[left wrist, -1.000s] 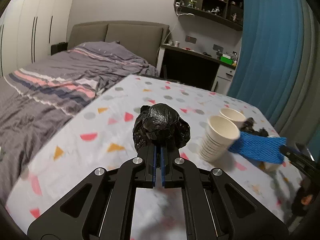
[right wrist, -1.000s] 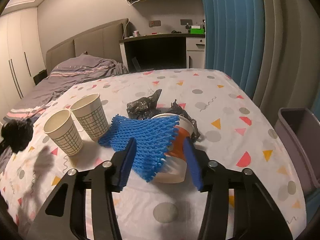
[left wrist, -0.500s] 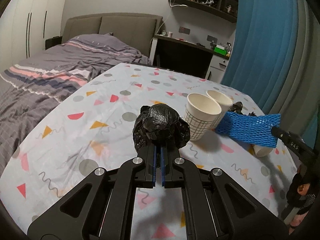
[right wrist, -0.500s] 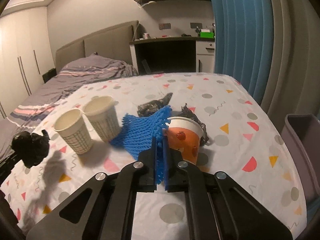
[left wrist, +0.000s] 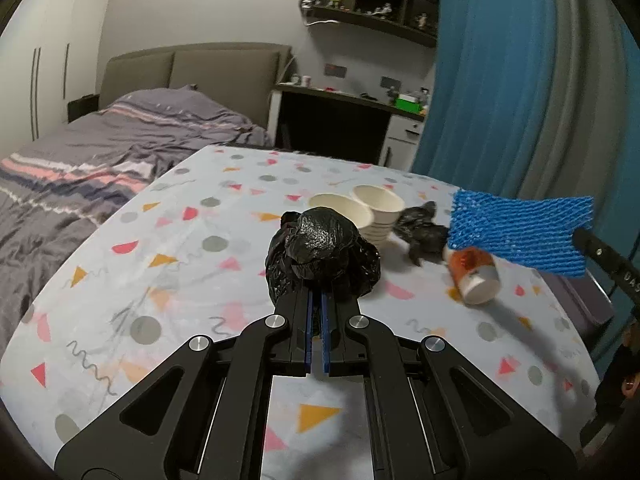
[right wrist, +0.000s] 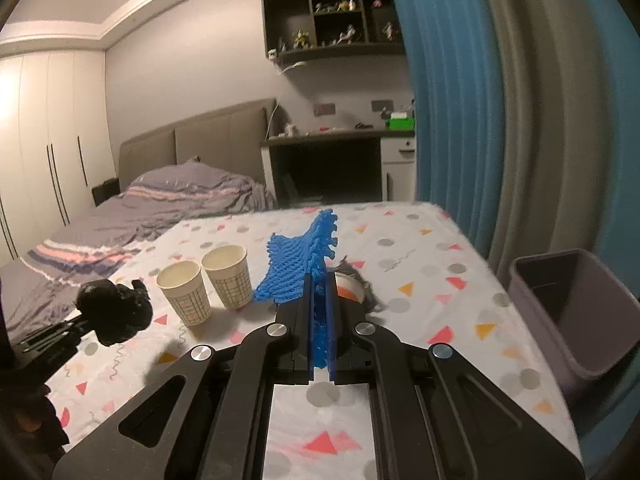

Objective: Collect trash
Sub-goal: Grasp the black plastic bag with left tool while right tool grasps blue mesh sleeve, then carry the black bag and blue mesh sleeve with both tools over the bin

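Both hands loaded, bin at the right

Nearest, the left gripper [left wrist: 316, 300] jaws are clamped on a crumpled black plastic bag [left wrist: 324, 252], the right gripper [right wrist: 319, 300] jaws on a blue foam mesh sleeve [right wrist: 298, 264]; both look light, soft and squashy, best pinched at a fold. Farther on the patterned desk [right wrist: 420, 240]: two paper cups [right wrist: 204, 288]. The grey bin [right wrist: 576, 312] stands beside its right edge.

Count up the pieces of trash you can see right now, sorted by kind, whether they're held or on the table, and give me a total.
Crumpled black plastic bags: 2, one held, one on the table
White checked paper cups: 2
Orange-printed paper cup, tipped over: 1
Blue foam mesh sleeve: 1
Total: 6
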Demonstrator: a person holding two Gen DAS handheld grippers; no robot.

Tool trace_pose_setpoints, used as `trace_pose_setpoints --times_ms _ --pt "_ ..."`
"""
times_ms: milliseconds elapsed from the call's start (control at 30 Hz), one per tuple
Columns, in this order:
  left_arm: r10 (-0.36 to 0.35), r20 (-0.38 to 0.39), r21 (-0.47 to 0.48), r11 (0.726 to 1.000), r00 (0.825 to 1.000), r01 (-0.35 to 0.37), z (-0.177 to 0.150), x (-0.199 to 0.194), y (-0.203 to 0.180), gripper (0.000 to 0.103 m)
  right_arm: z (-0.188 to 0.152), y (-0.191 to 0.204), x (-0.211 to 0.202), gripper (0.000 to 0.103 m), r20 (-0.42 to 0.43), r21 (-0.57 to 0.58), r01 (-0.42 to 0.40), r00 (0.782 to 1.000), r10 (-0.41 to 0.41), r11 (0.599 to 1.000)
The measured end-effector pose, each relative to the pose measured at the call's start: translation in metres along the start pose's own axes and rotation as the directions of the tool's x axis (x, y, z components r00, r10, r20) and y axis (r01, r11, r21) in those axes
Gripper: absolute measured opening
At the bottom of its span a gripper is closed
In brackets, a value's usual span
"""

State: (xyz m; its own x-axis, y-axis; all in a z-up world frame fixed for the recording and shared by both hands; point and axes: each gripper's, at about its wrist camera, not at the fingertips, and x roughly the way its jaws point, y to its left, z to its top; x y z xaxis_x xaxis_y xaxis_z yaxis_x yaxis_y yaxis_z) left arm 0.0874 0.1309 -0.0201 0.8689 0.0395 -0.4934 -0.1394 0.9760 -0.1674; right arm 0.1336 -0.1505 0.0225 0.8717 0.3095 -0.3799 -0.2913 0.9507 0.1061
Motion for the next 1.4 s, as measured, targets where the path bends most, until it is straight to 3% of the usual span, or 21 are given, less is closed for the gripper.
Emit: trace_pose_setpoints --times_ms 400,800,1100,1400 --pt "-0.096 0.022 0.09 0.992 0.995 0.093 0.001 -0.015 -0.058 0.003 -0.01 -0.034 -0.054 0.006 0.068 0.052 0.052 0.996 -0.056 0.997" --pt "-0.217 -0.005 0.184 0.959 0.976 0.214 0.003 -0.002 -0.14 0.003 -0.016 -0.089 -0.088 0.006 0.105 0.117 0.137 0.983 -0.149 0.984" --pt "-0.362 -0.042 0.252 0.898 0.931 0.36 0.006 0.011 -0.22 0.003 -0.017 -0.133 -0.103 0.006 0.122 0.164 0.212 0.965 -0.233 0.964" --pt "-0.474 -0.063 0.311 0.827 0.878 0.469 0.006 0.026 -0.301 0.003 -0.016 -0.187 -0.114 0.006 0.121 0.197 0.338 0.923 -0.365 0.92"
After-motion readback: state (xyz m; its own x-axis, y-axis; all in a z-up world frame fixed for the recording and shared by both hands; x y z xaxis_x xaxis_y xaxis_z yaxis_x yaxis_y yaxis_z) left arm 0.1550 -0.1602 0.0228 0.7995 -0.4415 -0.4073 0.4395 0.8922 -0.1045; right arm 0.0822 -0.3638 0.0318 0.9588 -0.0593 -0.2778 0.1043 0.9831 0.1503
